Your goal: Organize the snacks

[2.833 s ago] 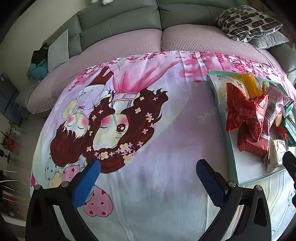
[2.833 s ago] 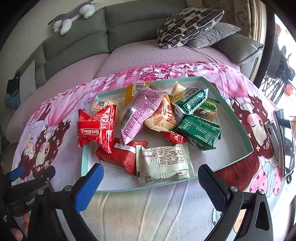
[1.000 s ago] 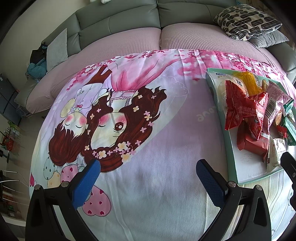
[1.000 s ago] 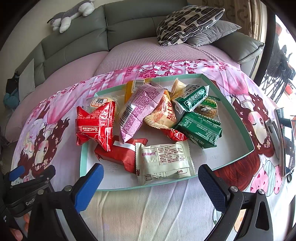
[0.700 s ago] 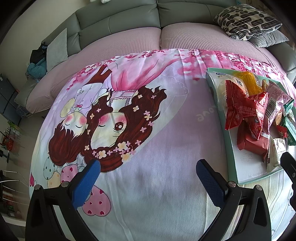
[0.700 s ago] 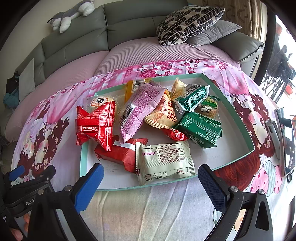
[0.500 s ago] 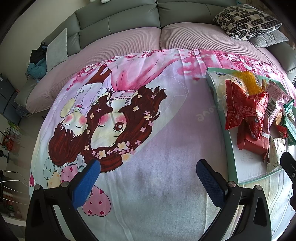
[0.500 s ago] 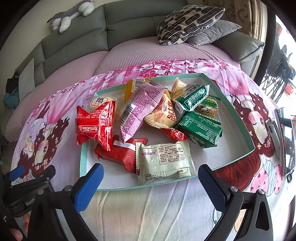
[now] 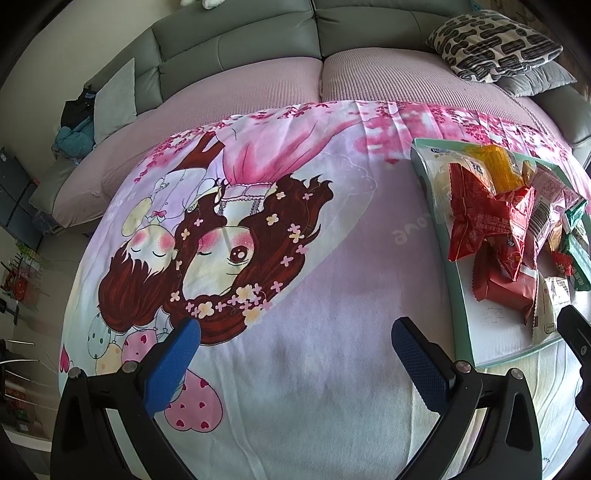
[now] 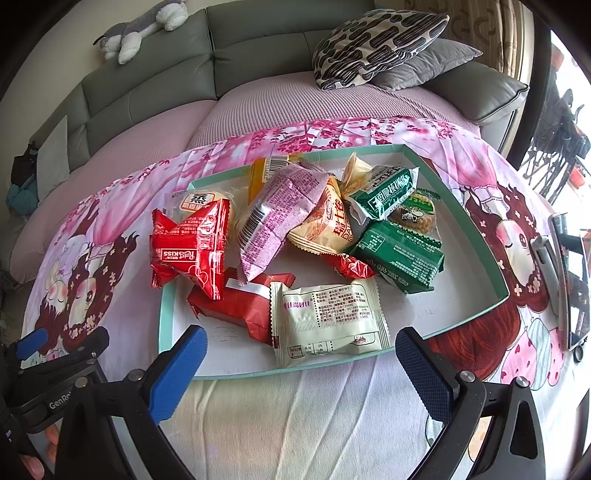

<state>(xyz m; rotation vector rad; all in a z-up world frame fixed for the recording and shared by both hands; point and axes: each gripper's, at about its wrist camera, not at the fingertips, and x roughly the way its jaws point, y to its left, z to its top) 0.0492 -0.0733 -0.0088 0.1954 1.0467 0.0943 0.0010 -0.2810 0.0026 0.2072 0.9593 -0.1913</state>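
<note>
While both my grippers hover w/ fingers spread, holding nothing, the snack packets sit heaped in the shallow mint-rimmed cardboard tray; right gripper faces its near edge, nearest the cream foil packet, left gripper over bare cartoon-print cloth beside it.

Both grippers — left gripper, right gripper — fingers spread, empty.

We find a home living room. A grey-green leather corner sofa with a pink ribbed seat cover carries a black-and-white patterned cushion, a plain grey cushion and a grey-and-white plush toy. A pink cartoon-printed cloth covers the foreground surface.
</note>
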